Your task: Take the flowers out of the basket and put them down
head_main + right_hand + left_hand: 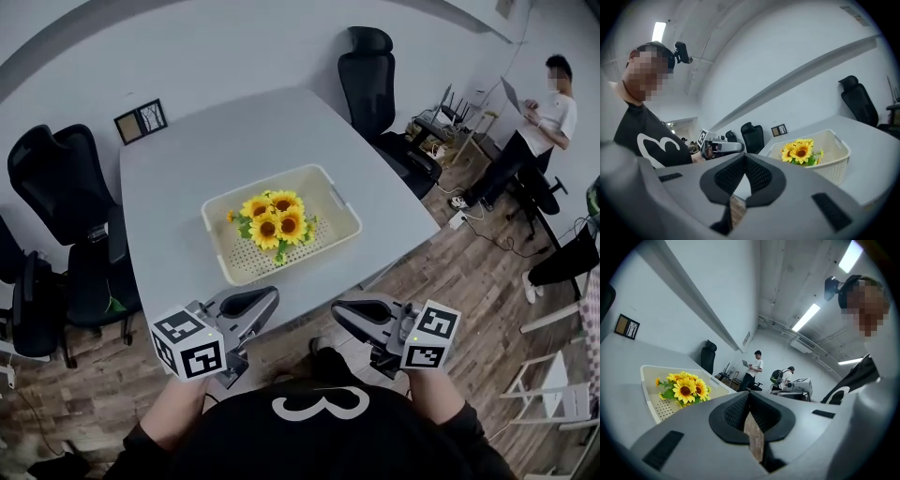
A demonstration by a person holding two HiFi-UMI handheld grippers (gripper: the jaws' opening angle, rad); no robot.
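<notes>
Closest to the lens are the wearer's black-shirted shoulders, with both tools held out just ahead of them, short of the near table edge.

At 7 o'clock in the head view, the left gripper [270,298] has its jaws pressed together on nothing; its own view shows the ribbed pads meeting in a single seam [749,397]. At 9 o'clock beyond it stands a black office chair [64,183], and a small picture frame [141,120] lies on the grey table [178,187] toward 11 o'clock.

At the centre sits the cream perforated basket [343,202], and the sunflowers [274,217] lie inside it on its floor, heads bunched, apart from both tools. Their stems cannot be made out.

At 5 o'clock the right gripper [339,311] is likewise closed and empty, its pads touching in its own view [744,158]. A second office chair [367,70] stands at 1 o'clock, and a person [542,122] holding a laptop stands well off at 2 o'clock.

The step in hand looks like the reach in, so nothing is done yet. To do it well:
- Spread one tool's jaws wide before it crosses the near rim.
- Come down on the green below the heads, not the petals, and close gently.
- The light basket may ride up, so rest the other tool on its rim.
- Lift straight up until clear of the wall, then lay the bunch on bare table toward 9 o'clock.
</notes>
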